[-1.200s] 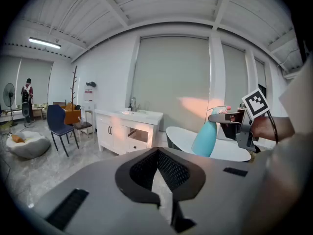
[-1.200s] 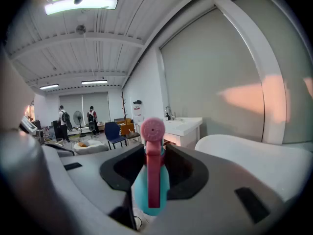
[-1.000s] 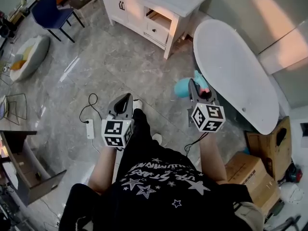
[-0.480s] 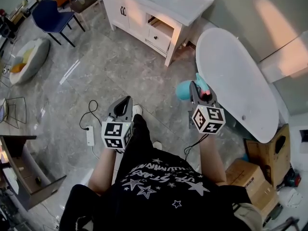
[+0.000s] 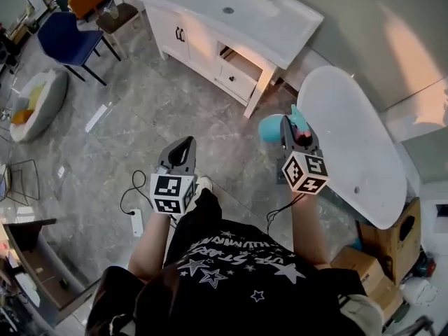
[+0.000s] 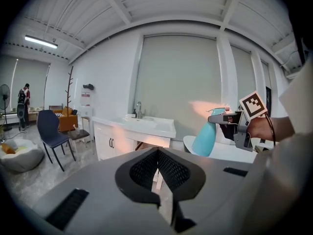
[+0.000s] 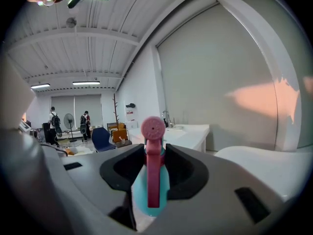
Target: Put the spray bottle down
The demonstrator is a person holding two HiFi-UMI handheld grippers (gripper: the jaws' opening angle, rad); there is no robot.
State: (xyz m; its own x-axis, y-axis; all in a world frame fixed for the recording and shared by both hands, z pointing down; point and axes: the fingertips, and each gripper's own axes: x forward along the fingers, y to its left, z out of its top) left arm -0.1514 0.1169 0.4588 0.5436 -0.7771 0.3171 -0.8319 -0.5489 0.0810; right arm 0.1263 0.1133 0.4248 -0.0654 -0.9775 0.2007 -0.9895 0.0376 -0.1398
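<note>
A teal spray bottle (image 5: 269,128) with a pink trigger head hangs in the air between the vanity and the bathtub. My right gripper (image 5: 292,126) is shut on its neck. In the right gripper view the pink head (image 7: 152,129) stands up between the jaws, with the teal body (image 7: 152,187) below them. The left gripper view shows the bottle (image 6: 204,138) at the right, held level by the right gripper (image 6: 224,118). My left gripper (image 5: 183,148) is over the floor to the left, shut with nothing in it (image 6: 157,154).
A white vanity (image 5: 273,30) with a sink and an open drawer (image 5: 238,65) stands ahead. A white bathtub (image 5: 350,131) lies to the right. Cardboard boxes (image 5: 385,236) sit by its near end. A blue chair (image 5: 66,37) and a power strip (image 5: 136,221) are on the left.
Both grippers moved forward over the floor with the person. The vanity and bathtub have come closer in the head view. The bottle stays held in the right gripper.
</note>
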